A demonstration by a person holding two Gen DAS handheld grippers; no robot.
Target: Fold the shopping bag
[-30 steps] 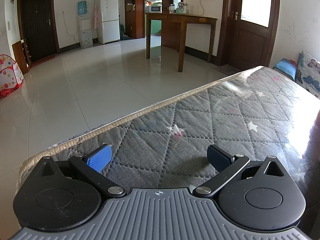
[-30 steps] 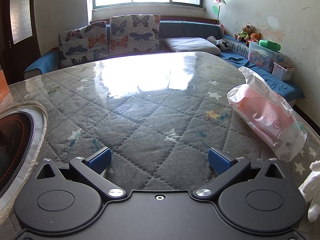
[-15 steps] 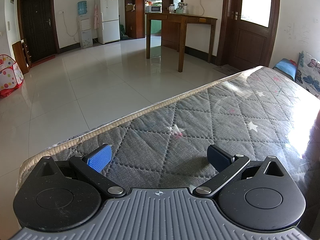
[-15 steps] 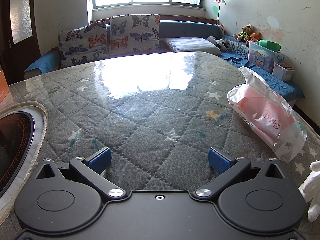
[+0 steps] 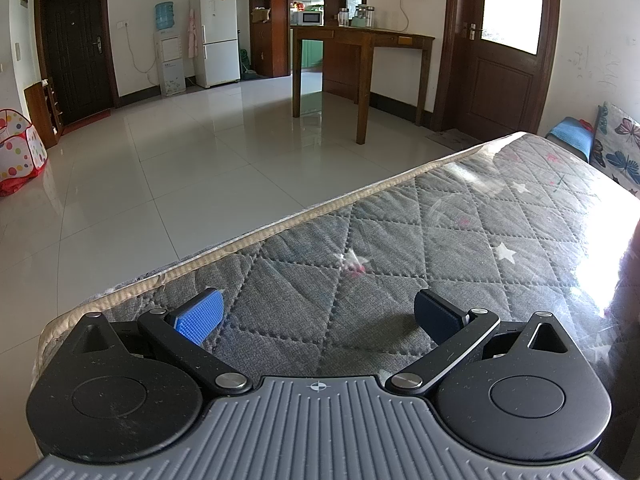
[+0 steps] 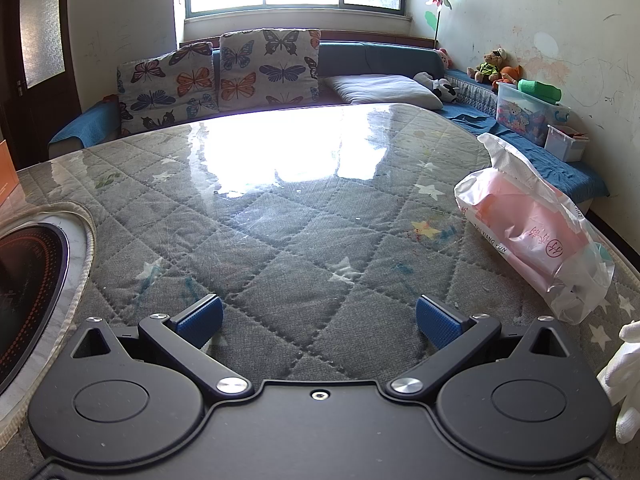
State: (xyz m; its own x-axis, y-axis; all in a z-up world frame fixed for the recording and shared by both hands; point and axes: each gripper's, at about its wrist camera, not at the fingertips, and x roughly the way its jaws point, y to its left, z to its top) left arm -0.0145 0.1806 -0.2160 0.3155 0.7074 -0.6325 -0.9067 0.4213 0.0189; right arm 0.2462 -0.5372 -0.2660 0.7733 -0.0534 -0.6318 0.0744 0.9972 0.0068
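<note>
A translucent white shopping bag (image 6: 532,224) with pink contents lies crumpled at the right edge of the grey quilted table (image 6: 288,240), ahead and to the right of my right gripper (image 6: 319,320). The right gripper is open and empty, low over the quilted cover. My left gripper (image 5: 318,314) is open and empty, low over the same table (image 5: 460,240) near its left edge. The bag does not show in the left wrist view.
A round dark cooktop (image 6: 28,280) is set into the table at the left. A white gloved hand (image 6: 624,376) is at the right edge. A sofa with butterfly cushions (image 6: 224,76) stands beyond the table. The table edge (image 5: 280,224) drops to tiled floor.
</note>
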